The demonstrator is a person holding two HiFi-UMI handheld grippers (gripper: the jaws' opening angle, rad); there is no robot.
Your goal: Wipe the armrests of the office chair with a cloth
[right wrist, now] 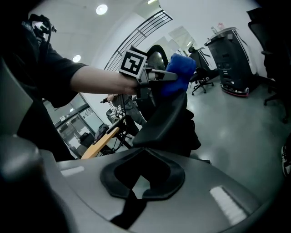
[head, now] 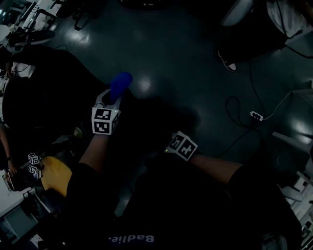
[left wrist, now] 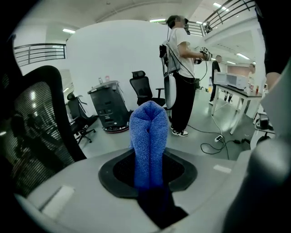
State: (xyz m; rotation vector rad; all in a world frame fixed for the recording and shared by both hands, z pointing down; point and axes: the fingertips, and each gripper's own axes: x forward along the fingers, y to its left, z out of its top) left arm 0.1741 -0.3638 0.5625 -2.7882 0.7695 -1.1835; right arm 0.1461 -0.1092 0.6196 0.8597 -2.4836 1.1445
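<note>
Blue cloth [left wrist: 148, 132] in left claw [head: 114, 96]

We stand in a large open office-lab hall. A black mesh office chair [left wrist: 143, 88] sits mid-frame in the left gripper view, with a white work table [left wrist: 243, 92] at right and a railed mezzanine [left wrist: 227, 11] upper right. In the head view, a white power strip [head: 256, 115] lies on the glossy grey floor [head: 171, 53].

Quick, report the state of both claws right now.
Left claw: closed on the blue cloth.
Right claw: closed, holding nothing.
</note>
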